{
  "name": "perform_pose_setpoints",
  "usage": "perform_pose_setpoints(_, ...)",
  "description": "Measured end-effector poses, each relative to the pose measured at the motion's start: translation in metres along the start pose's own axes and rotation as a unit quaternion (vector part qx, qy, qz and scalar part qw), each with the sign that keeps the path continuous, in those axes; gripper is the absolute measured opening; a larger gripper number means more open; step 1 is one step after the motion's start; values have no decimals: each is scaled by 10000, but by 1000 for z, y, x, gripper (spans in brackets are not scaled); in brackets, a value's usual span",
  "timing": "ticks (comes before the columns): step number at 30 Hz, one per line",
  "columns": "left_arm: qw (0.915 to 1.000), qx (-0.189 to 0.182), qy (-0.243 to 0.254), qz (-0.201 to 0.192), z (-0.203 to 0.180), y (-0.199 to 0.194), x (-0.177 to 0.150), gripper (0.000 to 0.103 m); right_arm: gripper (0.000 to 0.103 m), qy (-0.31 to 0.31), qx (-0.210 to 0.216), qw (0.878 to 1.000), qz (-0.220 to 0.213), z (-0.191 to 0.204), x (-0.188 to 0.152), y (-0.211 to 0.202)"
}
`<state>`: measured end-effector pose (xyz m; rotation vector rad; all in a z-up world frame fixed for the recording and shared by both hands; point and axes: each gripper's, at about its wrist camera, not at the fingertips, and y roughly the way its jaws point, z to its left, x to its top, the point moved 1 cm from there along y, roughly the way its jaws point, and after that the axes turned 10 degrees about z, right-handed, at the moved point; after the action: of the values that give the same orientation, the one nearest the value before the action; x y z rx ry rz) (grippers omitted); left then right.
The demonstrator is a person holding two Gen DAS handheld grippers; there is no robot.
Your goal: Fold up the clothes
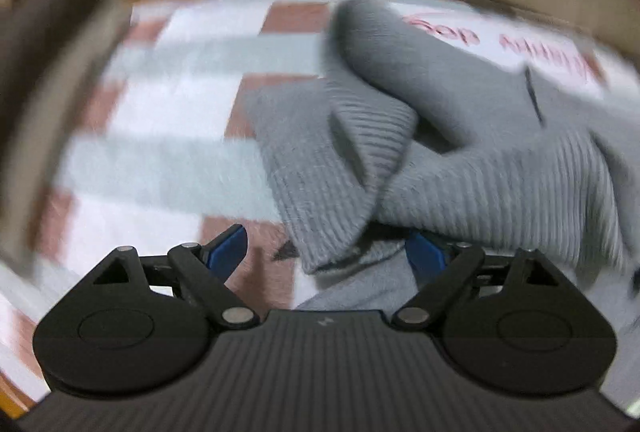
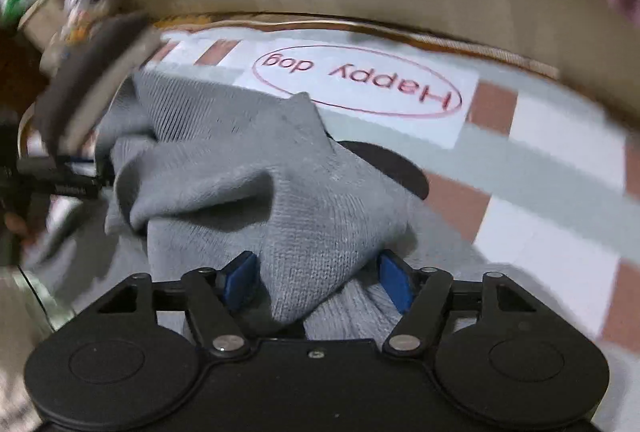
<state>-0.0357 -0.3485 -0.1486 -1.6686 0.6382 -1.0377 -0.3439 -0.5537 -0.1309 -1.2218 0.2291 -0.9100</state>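
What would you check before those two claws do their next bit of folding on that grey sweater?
1. Left gripper open: ok, pads apart.
2. Right gripper open: ok, pads stand wide with a fold between them, not pinched.
3. Sweater lying flat: not ok, it is bunched in humps.
4. Sweater resting on the checked blanket: ok.
5. A hem or corner within reach: cannot tell, the edges are blurred.
6. Sharp view: not ok, both pictures are smeared.
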Motion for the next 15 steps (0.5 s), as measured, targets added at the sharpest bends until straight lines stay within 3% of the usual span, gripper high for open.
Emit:
perform_pose_setpoints(1,9995,-231,-124,-157,4,-2,0,57,73,192,94,9997,-114,-3,4,3)
perform_pose_setpoints(2,9991,-294,2,-300,2,-6,0,39,72,373,198,9987,-271,-6,8,6)
perform_pose_setpoints(3,9986,-246,245,-404,-2,-9,1,12,66,546,313,9971,-435,-9,12,10)
perform_pose_setpoints(5,9937,310,863,-639,-20,-13,-3,9,21,597,564,9948,-605,-9,17,15)
perform_pose_setpoints(6,9906,508,1038,-729,-27,-14,-5,5,19,506,540,9944,-754,-5,18,12)
perform_pose_setpoints(11,9830,804,1011,-1301,-27,-31,-6,4,14,-238,77,9807,-1939,30,10,-33)
perform_pose_setpoints(15,9809,530,743,-1719,-21,-47,7,4,14,-322,148,9704,-2387,40,5,-64)
